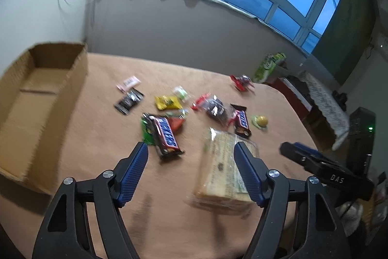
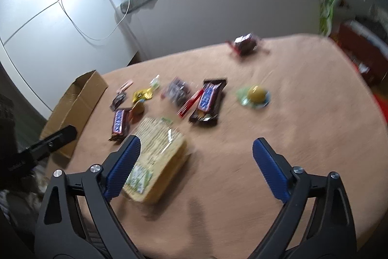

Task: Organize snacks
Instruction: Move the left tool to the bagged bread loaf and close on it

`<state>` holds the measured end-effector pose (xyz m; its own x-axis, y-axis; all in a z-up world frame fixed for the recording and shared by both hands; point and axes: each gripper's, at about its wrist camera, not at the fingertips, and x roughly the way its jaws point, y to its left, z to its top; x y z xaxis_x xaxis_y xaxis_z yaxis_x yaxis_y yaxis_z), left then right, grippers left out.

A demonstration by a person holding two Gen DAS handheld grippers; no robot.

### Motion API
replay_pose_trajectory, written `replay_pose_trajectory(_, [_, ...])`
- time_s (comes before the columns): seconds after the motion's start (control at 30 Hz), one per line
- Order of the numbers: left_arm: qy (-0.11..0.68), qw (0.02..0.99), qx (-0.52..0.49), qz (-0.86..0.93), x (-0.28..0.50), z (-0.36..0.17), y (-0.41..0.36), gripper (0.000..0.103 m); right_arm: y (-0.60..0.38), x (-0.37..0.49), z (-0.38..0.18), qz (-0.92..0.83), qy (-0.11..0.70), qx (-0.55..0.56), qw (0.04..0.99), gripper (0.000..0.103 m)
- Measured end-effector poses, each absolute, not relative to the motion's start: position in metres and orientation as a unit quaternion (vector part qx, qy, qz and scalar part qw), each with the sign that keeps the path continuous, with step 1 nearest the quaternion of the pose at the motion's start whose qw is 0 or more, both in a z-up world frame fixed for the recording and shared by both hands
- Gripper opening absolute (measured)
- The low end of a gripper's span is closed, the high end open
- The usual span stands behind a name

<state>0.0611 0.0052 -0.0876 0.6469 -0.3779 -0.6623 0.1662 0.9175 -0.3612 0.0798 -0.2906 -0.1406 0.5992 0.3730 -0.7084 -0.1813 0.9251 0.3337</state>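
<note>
Snacks lie scattered on a tan-covered table (image 1: 101, 157). In the left wrist view my left gripper (image 1: 191, 148) is open and empty. A Snickers bar (image 1: 167, 137) lies just beyond its left finger, and a pale cracker pack (image 1: 223, 169) sits by its right finger. An open cardboard box (image 1: 36, 99) stands at the far left, with nothing visible inside it. In the right wrist view my right gripper (image 2: 196, 142) is open and empty above bare cloth. The cracker pack (image 2: 157, 157) lies beside its left finger, and a second Snickers bar (image 2: 208, 99) lies farther off.
Farther back lie a yellow packet (image 1: 167, 102), a dark clear bag (image 1: 215, 109), a black sachet (image 1: 128, 101), a round yellow sweet (image 2: 255, 94) and a red-wrapped snack (image 2: 245, 43). A green carton (image 1: 269, 67) stands past the table's far right edge. The wall and window sill lie behind.
</note>
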Motion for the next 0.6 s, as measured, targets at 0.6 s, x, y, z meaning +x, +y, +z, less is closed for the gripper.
replay_pose_trajectory(0.6, [0.478,0.822,-0.219,-0.22,0.079,-0.143,-0.002,0.038,-0.275,0.095,-0.189,0.232,0.497,0.221,0.807,0.066])
